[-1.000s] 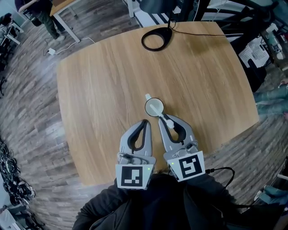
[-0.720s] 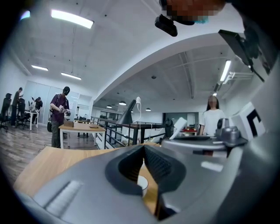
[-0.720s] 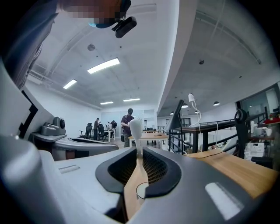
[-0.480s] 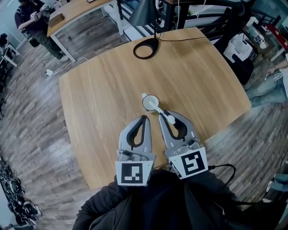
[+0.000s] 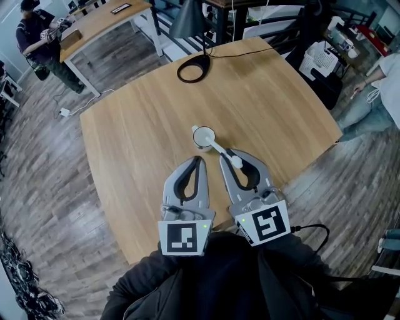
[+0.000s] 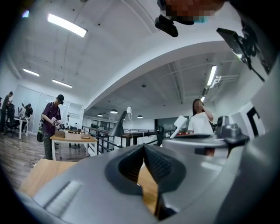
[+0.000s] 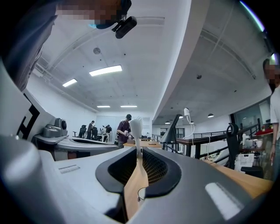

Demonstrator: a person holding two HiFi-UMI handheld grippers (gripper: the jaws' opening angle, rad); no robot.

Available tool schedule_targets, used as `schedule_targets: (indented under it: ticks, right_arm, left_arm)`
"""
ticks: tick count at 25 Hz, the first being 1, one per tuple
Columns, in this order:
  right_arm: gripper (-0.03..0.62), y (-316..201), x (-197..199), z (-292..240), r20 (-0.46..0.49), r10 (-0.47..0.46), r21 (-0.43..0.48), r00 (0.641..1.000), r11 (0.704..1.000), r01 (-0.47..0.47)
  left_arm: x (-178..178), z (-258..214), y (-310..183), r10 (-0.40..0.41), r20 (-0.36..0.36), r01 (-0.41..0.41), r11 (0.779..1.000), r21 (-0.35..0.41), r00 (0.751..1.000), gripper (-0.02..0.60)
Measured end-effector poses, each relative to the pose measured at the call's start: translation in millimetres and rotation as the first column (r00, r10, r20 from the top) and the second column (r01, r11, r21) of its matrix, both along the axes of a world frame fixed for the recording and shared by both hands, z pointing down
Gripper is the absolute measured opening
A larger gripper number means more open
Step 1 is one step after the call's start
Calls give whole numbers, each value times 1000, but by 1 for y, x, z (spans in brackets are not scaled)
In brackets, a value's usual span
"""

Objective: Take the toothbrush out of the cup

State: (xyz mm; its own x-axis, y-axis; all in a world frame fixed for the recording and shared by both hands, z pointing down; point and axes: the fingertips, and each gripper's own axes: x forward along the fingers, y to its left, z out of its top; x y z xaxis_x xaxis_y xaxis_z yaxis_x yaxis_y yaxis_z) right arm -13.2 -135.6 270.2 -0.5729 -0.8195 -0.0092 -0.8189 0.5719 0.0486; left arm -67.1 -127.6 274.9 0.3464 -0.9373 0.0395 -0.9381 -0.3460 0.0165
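I'm watching the right gripper (image 7: pixel 139 152) first; its jaws are pinching the toothbrush (image 7: pixel 136 127) by the shaft, and the white brush head is poking up above the tips; the gripper is pointing level. In the head view the toothbrush is slanting from the jaws down toward the cup (image 5: pixel 195 134); its lower end is lying over the cup's mouth, and I cannot tell whether it is clear of the rim. The cup is standing upright on the table (image 5: pixel 131 125), just ahead of both grippers' tips, nearer the right one. The left gripper (image 6: pixel 144 148) is hanging just beside the right, also level; its jaws are meeting at the tips with nothing between them, and only the table is showing through the gap behind. Farther out, a black lamp base (image 5: pixel 191 69) is sitting near the table's far edge, well apart from the cup; a person (image 5: pixel 37 37) is standing by a desk (image 5: pixel 100 19) beyond.
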Motion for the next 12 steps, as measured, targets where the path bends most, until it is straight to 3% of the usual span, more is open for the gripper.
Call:
schedule_targets:
  ticks: [12]
  right_arm:
    - [43, 8, 5, -8, 26, -5, 9, 1000, 1000, 4]
  left_arm:
    - [6, -7, 6, 14, 15, -14, 1000, 13, 1000, 8]
